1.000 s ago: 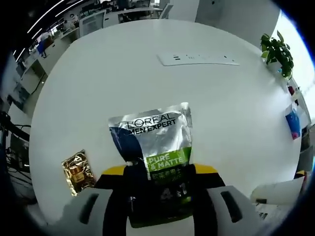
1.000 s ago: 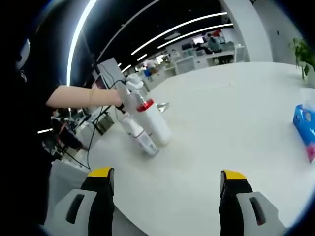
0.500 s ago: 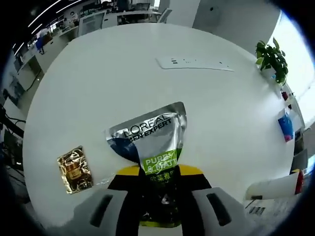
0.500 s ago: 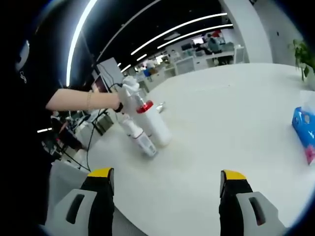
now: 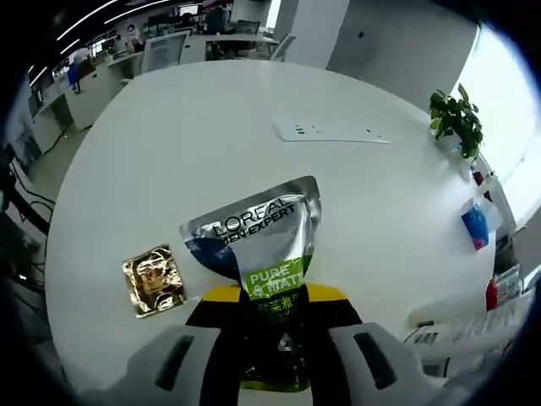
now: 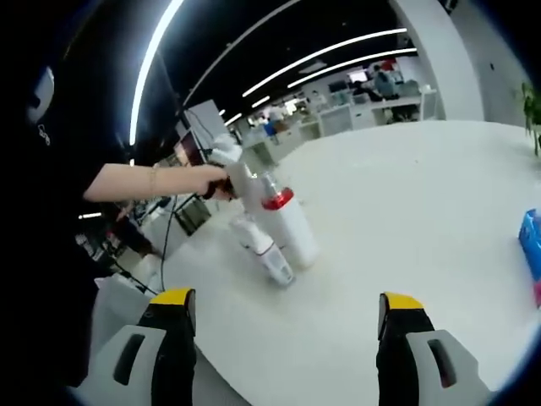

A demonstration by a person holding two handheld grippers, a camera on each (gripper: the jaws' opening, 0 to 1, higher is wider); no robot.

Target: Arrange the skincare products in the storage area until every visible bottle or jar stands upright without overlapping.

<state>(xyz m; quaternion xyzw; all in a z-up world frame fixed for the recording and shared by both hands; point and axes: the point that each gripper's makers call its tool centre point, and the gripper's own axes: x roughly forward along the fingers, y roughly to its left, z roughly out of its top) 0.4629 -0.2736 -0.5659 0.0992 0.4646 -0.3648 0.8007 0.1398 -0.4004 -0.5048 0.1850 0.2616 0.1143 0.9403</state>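
I am working over a big round white table (image 5: 211, 135), and the widest change in the last second is on my left side: the left gripper view is now taking in more of the far edge and the potted plant (image 5: 454, 123), so my hand is tipping or lifting while the sachet comes with it. The left gripper (image 5: 269, 317) is clamped on the silver sachet (image 5: 258, 241), its jaws closed tight on the lower end, and the pack is sticking out forward above the tabletop. Beside it the small gold packet (image 5: 154, 277) is lying flat on the table, apart from the sachet. I judge the sachet is being carried to a new spot, not yet set down.

In the right gripper view my left arm is reaching to a white bottle with a red band (image 6: 287, 228), with a smaller white bottle (image 6: 269, 254) leaning just in front of it; both are sitting closer to centre than half a second ago. The right gripper (image 6: 283, 326) is spread wide and holding nothing. The blue pack (image 6: 531, 241) is sliding toward the edge of that view.

Readable print: "L'OREAL MEN EXPERT" and "PURE & MATTE" on a green panel. The gold packet's writing is too small to read.
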